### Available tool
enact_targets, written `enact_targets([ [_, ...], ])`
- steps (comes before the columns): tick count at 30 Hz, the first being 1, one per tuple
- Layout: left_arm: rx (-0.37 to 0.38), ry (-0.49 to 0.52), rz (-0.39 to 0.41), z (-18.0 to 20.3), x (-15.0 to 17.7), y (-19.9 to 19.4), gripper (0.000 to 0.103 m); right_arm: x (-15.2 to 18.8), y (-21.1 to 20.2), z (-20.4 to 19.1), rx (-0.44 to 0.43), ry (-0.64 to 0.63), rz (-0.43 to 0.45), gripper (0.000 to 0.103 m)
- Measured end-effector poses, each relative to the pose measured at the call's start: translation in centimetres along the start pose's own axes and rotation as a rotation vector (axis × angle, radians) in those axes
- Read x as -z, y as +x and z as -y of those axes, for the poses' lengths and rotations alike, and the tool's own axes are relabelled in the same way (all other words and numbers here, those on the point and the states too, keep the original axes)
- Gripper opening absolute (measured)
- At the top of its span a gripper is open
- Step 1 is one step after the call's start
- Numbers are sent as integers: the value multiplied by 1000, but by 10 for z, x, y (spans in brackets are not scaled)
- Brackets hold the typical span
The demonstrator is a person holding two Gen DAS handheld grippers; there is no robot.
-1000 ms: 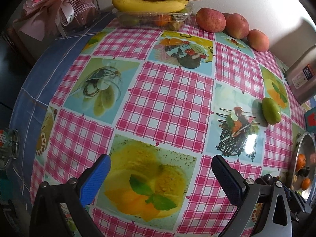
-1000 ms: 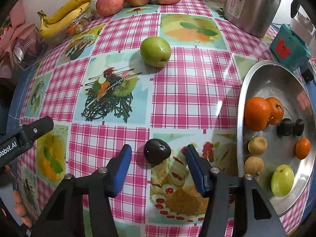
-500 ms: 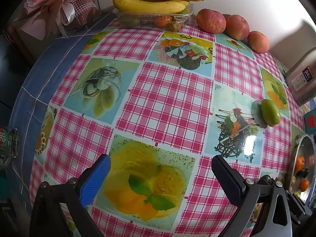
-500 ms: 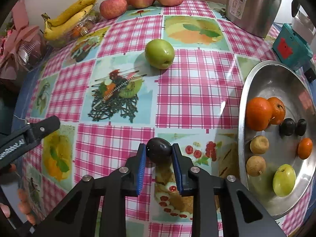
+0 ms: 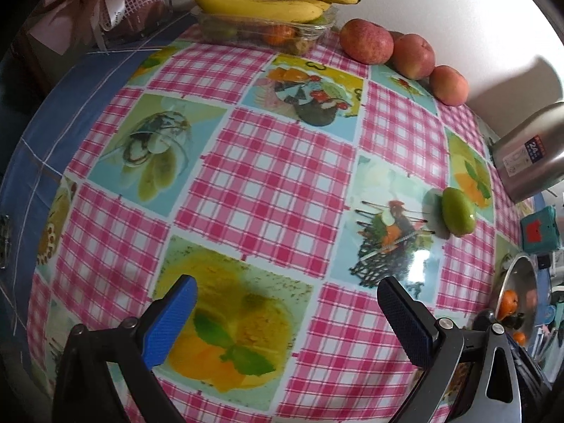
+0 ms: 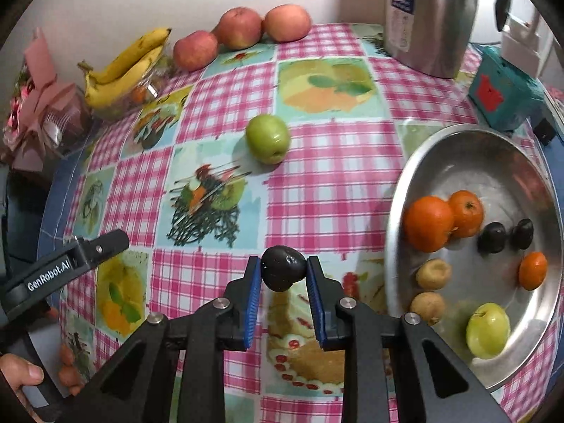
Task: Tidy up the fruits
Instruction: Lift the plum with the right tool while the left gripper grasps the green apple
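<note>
The right gripper [image 6: 283, 274] has its jaws clenched on a small dark round plum [image 6: 283, 273], held above the counter. The round steel basin [image 6: 454, 148] of sorted fruit lies at three o'clock, nearest this hand. The left gripper [image 5: 285, 320] hangs released, grasping nothing.

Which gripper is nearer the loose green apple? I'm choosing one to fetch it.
Left, seemingly. The left gripper hovers open left of the green apple; the right gripper clamps a dark plum nearer the camera.
</note>
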State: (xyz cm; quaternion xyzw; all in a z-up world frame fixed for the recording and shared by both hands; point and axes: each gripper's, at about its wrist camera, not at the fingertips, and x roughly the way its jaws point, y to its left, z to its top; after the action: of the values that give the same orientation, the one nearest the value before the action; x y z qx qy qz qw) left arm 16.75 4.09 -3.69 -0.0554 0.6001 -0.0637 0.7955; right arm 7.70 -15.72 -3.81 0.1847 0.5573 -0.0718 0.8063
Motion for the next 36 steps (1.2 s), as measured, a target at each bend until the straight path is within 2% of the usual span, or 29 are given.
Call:
enact_targets([
  [4, 25, 29, 10, 13, -2, 0, 101, -6, -14, 16, -2, 34, 40, 27],
  [9, 58, 100, 3, 39, -2, 1, 91, -10, -33, 46, 11, 90, 89, 27],
  [16, 105, 209, 52, 85, -6, -3, 85, -12, -44, 80, 22, 155, 109, 27],
  [20, 125, 239, 78, 104, -11, -1, 81, -13, -49, 102, 14, 210, 117, 27],
  [26, 163, 256, 57, 129, -18, 14, 73, -15, -51, 109, 17, 235, 127, 27],
  [29, 224, 205, 16, 133, -24, 26, 73, -17, -52, 112, 19, 240, 132, 27],
  [30, 229, 198, 7, 135, -26, 30, 72, -17, -53, 112, 23, 237, 133, 27],
  [32, 221, 200, 0, 139, -29, 37, 64, -18, -53, 112, 24, 237, 134, 27],
  [36, 253, 185, -11, 144, -36, 45, 62, -18, -51, 113, 26, 239, 129, 27],
])
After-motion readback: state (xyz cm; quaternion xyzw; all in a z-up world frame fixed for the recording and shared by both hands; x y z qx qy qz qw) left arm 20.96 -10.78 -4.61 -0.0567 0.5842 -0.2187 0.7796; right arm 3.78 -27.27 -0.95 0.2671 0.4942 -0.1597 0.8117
